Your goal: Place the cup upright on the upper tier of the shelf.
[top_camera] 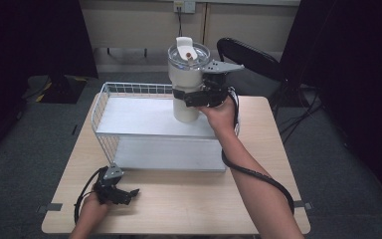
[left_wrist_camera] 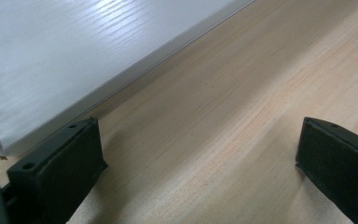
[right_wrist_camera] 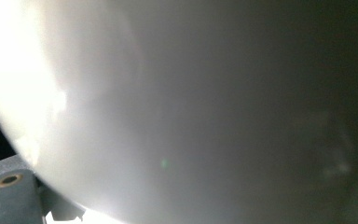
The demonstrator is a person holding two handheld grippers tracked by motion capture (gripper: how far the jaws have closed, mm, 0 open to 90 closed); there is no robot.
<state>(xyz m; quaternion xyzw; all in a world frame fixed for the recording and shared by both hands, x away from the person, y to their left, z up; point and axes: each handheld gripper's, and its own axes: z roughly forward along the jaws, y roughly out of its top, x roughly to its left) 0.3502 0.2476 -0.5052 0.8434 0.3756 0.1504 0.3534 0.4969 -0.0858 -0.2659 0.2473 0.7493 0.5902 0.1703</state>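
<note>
Currently, near to far:
left gripper (top_camera: pixel 122 193): resting on the near-left of the table (top_camera: pixel 189 209), just in front of the rack's corner; jaws spread wide with bare wood between them, holding nothing.
table: light wood, carries the rack; front strip otherwise bare.
rack (top_camera: pixel 129 117): white two-level shelf with wire mesh at the left side and back; lower board (left_wrist_camera: pixel 51 56) lies just beyond the left gripper's jaws.
right gripper (top_camera: pixel 199 97): reached over the rack's right part, jaws pinching the tumbler around its narrower lower body; white wall pressed up against the lens in the right gripper view.
tumbler (top_camera: pixel 188 74): white, clear lid with flip tab; at the back right of the upper shelf, base at or just above the board, contact not clear.
axis: long axis vertical, upright, lid and mouth pointing up, no obvious tilt.
progress: looks like a placement on the upper shelf, transport mostly done. Could equally be a lift-off; cannot tell from this moment.
left to do: if placing, seat the base flat, spread the jaws, back the right gripper out without tipping it.
</note>
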